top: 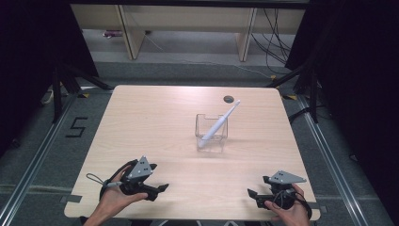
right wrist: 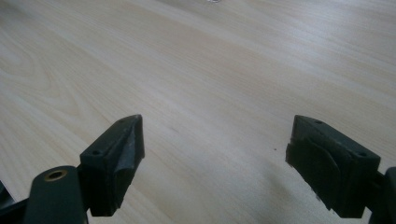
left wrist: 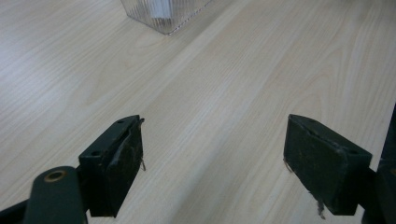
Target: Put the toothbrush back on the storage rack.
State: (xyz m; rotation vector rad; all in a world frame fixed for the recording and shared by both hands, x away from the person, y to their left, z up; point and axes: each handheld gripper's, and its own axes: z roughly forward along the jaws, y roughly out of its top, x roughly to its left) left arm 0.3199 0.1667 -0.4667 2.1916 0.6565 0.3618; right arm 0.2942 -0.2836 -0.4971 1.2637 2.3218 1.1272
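A clear square plastic holder (top: 211, 133) stands near the middle of the wooden table (top: 155, 122). A white pen (top: 219, 124) leans in it, its tip pointing up to the far right. My left gripper (top: 160, 189) rests near the front left edge, held by a hand, jaws wide open with bare wood between them (left wrist: 212, 154). The holder's corner (left wrist: 161, 14) shows at the top of the left gripper view. My right gripper (top: 252, 195) sits at the front right edge, also open over bare wood (right wrist: 215, 154).
A small round cable hole (top: 228, 99) sits near the table's far edge. Beyond the table are wooden furniture legs (top: 129, 33) and cables (top: 275, 42) on a grey floor. Black stands (top: 61, 80) flank the table's far corners.
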